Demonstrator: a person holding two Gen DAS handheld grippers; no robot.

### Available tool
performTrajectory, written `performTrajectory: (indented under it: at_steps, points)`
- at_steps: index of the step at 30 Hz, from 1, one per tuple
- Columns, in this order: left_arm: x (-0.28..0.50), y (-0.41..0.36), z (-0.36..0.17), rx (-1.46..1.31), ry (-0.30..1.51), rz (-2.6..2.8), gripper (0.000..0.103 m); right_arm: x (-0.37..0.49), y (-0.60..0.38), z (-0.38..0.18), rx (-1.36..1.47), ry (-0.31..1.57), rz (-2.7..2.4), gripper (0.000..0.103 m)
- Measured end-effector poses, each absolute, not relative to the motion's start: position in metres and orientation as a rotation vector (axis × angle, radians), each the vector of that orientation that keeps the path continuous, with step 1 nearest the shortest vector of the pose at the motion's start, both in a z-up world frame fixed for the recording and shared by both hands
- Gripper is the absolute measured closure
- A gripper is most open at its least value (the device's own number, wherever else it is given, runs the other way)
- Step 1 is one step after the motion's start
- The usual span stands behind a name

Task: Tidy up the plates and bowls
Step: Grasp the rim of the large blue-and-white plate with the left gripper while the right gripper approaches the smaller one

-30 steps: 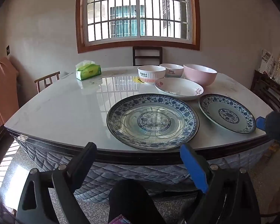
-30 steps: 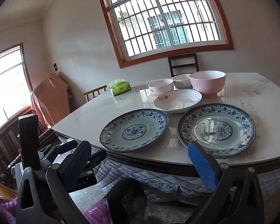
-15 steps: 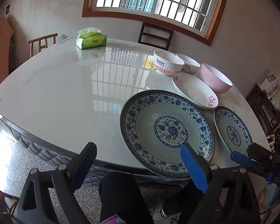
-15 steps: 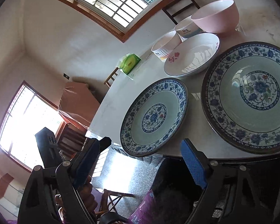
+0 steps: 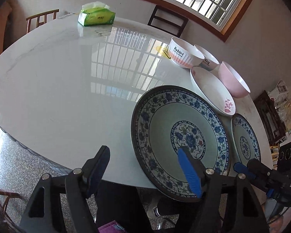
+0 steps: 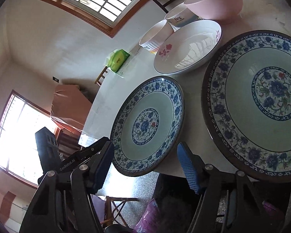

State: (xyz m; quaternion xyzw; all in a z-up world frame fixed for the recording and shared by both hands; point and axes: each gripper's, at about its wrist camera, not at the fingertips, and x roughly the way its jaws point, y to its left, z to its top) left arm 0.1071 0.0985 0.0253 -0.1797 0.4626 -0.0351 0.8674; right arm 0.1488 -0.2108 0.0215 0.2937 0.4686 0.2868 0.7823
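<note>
A large blue-patterned plate [image 5: 180,136] [image 6: 261,104] lies at the table's near edge, with a smaller blue-patterned plate [image 5: 245,139] [image 6: 147,124] beside it. Behind them are a white flowered dish [image 5: 211,89] [image 6: 188,46], a pink bowl [image 5: 234,79] [image 6: 213,0], a "Rabbit" bowl [image 5: 184,53] [image 6: 155,36] and a "Dog" bowl [image 5: 207,58] [image 6: 177,16]. My left gripper [image 5: 145,167] is open, its right finger over the large plate's near rim. My right gripper [image 6: 145,161] is open, straddling the small plate's near edge; it also shows in the left wrist view [image 5: 261,174].
The white glossy table [image 5: 67,77] holds a green tissue pack [image 5: 96,15] [image 6: 118,59] at the far side. Wooden chairs [image 5: 168,21] stand behind the table. A dark cabinet [image 5: 269,114] stands to the right. The floor lies below the table's edge.
Both grippers have moved forward and tilted down toward the plates. The left one now reaches over the large plate's rim, and the right one is at the small plate's edge.
</note>
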Motion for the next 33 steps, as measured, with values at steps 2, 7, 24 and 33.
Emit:
performTrajectory:
  at_steps: [2,7,24,33]
  points:
    - [0.11,0.1,0.025,-0.381,0.978,-0.077,0.029,0.151,-0.211,0.018,0.639,1.028,0.613,0.037]
    - [0.119,0.104,0.021,-0.388,1.007,-0.079,0.029,0.156,-0.205,0.018,0.629,1.037,0.609,0.04]
    - [0.131,0.106,0.016,-0.382,1.053,-0.091,0.081,0.164,-0.198,0.006,0.642,1.079,0.585,0.044]
    - [0.129,0.121,0.022,-0.391,0.995,-0.015,0.083,0.165,-0.185,0.001,0.521,1.075,0.571,0.086]
